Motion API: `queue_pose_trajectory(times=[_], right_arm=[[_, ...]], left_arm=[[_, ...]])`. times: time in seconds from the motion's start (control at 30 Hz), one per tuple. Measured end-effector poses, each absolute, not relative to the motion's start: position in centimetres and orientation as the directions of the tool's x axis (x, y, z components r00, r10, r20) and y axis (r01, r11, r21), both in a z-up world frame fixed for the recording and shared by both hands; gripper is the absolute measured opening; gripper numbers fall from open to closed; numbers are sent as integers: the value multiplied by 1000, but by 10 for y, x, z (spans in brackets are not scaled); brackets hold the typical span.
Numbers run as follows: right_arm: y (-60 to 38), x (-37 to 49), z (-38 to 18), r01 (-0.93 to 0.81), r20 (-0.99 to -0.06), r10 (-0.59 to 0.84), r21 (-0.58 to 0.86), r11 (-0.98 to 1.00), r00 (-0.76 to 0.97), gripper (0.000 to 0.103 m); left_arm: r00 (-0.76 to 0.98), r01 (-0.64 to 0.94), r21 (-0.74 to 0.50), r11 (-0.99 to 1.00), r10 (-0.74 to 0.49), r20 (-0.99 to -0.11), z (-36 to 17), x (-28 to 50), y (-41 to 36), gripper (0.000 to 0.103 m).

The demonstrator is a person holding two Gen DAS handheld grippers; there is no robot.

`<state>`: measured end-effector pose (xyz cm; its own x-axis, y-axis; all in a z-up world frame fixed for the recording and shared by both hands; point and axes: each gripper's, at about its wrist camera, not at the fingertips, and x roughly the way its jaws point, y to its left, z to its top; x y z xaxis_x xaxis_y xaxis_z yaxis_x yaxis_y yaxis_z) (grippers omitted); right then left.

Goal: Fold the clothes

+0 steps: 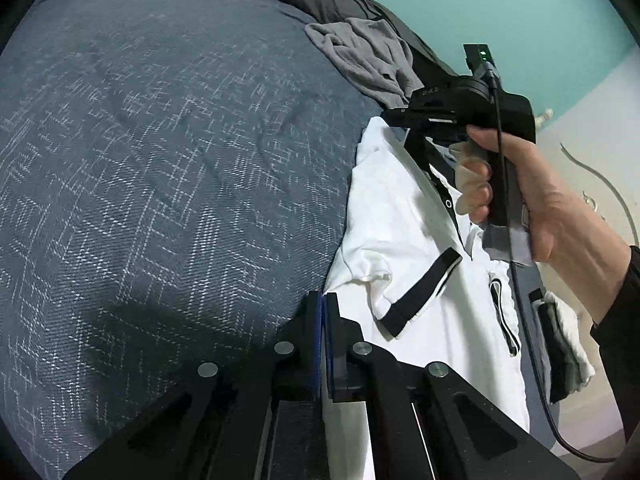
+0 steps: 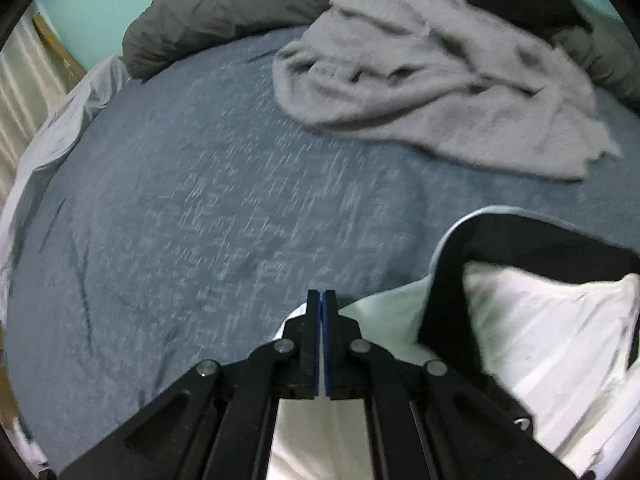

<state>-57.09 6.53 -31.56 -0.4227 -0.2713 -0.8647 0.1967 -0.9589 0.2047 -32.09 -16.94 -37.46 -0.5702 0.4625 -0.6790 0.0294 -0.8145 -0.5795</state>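
White shirt (image 1: 404, 216) fabric hides beneath both clenched hand-held grippers, left (image 1: 323, 300) and right (image 2: 323, 298); whether either pinches it is unclear. Grey garment (image 2: 432, 80) blurs on the blue bed (image 1: 160, 140); teal wall (image 1: 480, 0) behind.

The bed (image 1: 160, 160) was covered by a dark blue-grey spread flecked with a pale crosshatch weave. A white polo shirt (image 1: 408, 240) with black trim on collar and sleeve cuffs lay on it near the edge, partly rumpled. Farther up, well apart from the shirt, a crumpled grey garment (image 2: 440, 80) rested on the spread. Behind that, a dark olive-grey duvet (image 2: 224, 12) was bunched along the head end, against the teal wall. At one side a pale sheet (image 2: 60, 128) showed beneath the spread's edge
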Motion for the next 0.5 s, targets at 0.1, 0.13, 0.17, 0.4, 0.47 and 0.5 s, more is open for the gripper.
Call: queue_pose_trajectory(times=[0.1, 0.13, 0.17, 0.4, 0.47, 0.5], right_arm=[[60, -570, -313, 232, -862, -279, 195, -953, -424, 0], [58, -570, -313, 242, -859, -293, 205, -948, -420, 0], [54, -570, -313, 250, -859, -310, 221, -943, -408, 1], [53, -577, -317, 247, -878, -315, 236, -940, -361, 10], [60, -576, -313, 241, -867, -328, 250, -938, -376, 38], [64, -575, -309, 240, -857, -342, 265, -934, -385, 47]], left_arm=[[-574, 30, -583, -812, 463, -675, -374, -322, -173, 1], [-580, 31, -583, -812, 460, -672, -372, -321, -174, 1], [-585, 40, -580, -814, 452, -674, -372, -321, -176, 1], [-625, 40, -586, -809, 437, -647, -360, -323, -182, 17], [-613, 14, -573, -819, 446, -652, -359, -326, -175, 32], [-610, 2, -575, -818, 455, -649, -359, -329, -170, 32]])
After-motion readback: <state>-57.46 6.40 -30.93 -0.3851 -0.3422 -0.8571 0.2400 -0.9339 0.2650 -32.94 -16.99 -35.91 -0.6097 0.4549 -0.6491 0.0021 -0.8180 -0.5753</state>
